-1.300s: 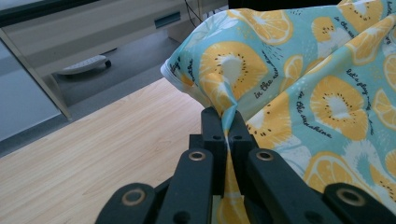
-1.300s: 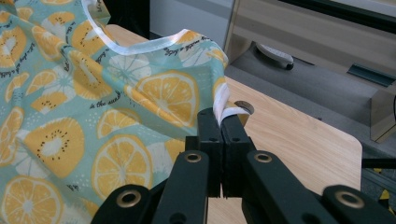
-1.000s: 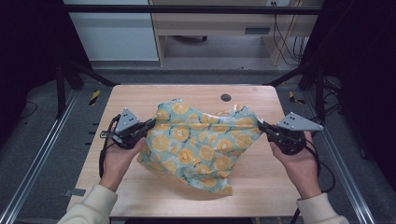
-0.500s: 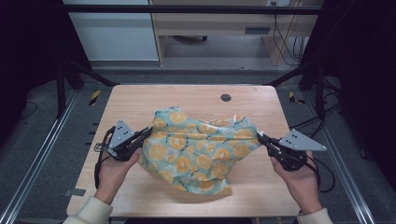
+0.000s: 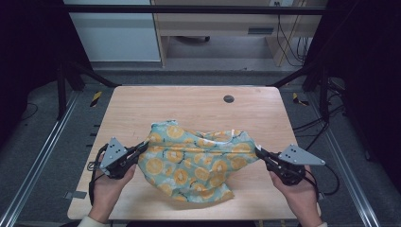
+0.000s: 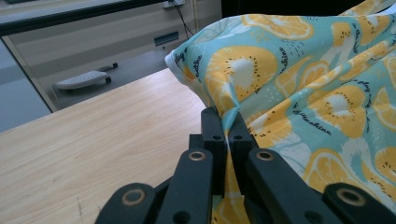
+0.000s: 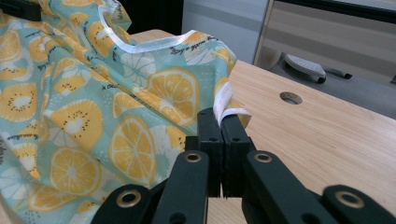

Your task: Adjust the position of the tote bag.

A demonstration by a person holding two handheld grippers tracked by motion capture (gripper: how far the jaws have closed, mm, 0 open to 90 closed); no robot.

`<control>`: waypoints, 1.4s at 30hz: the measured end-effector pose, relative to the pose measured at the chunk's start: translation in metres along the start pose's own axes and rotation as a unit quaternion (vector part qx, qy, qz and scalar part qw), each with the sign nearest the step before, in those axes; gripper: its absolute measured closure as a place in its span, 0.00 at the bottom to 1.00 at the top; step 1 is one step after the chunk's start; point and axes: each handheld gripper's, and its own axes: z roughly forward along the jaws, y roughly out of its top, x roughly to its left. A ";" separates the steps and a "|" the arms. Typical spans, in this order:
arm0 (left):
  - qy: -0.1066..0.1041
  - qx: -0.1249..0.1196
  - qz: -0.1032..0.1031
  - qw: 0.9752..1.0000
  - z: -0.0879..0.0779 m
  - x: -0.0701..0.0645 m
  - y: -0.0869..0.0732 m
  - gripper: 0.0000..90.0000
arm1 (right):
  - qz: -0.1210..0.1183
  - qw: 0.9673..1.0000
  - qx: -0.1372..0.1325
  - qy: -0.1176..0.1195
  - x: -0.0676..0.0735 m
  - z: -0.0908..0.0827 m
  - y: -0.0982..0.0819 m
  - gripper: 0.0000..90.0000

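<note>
A teal cloth printed with orange slices [image 5: 198, 161] hangs stretched between both grippers over the near half of the wooden table [image 5: 189, 104]. My left gripper [image 5: 143, 147] is shut on the cloth's left edge; in the left gripper view the fabric [image 6: 299, 84] is pinched between the black jaws [image 6: 225, 122]. At the right, my right gripper [image 5: 259, 152] is shut on the cloth's right corner. The right gripper view shows the white-hemmed edge [image 7: 224, 105] caught between its jaws [image 7: 220, 122], with the cloth [image 7: 93, 107] spreading to the left. The cloth's lower fold rests on the table near the front edge.
A round cable hole [image 5: 229, 99] sits in the table's far half. Black frame posts stand at both sides. Behind the table are a cabinet [image 5: 118, 33] and a desk with cables [image 5: 283, 28]. Grey floor and rails flank the table.
Both hands have pulled the cloth toward the table's near edge and lower. The cloth now hangs more stretched between the two grippers.
</note>
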 end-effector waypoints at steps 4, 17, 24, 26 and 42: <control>-0.003 -0.005 -0.005 1.000 -0.002 0.001 -0.004 1.00 | 0.003 1.000 0.002 -0.002 -0.001 0.006 -0.001 0.99; -0.023 -0.009 -0.012 1.000 -0.020 -0.010 -0.018 1.00 | 0.018 1.000 0.012 0.017 0.005 0.002 -0.018 0.99; -0.024 -0.018 -0.011 0.999 -0.034 -0.017 -0.028 1.00 | 0.020 1.000 0.004 0.021 0.011 -0.003 -0.023 0.99; -0.025 -0.017 -0.012 0.999 -0.037 -0.019 -0.033 1.00 | 0.023 1.000 0.000 0.020 0.014 -0.002 -0.026 0.99; -0.056 -0.007 0.005 0.998 -0.044 -0.017 -0.039 1.00 | 0.029 0.999 0.000 0.039 0.025 -0.007 -0.046 0.99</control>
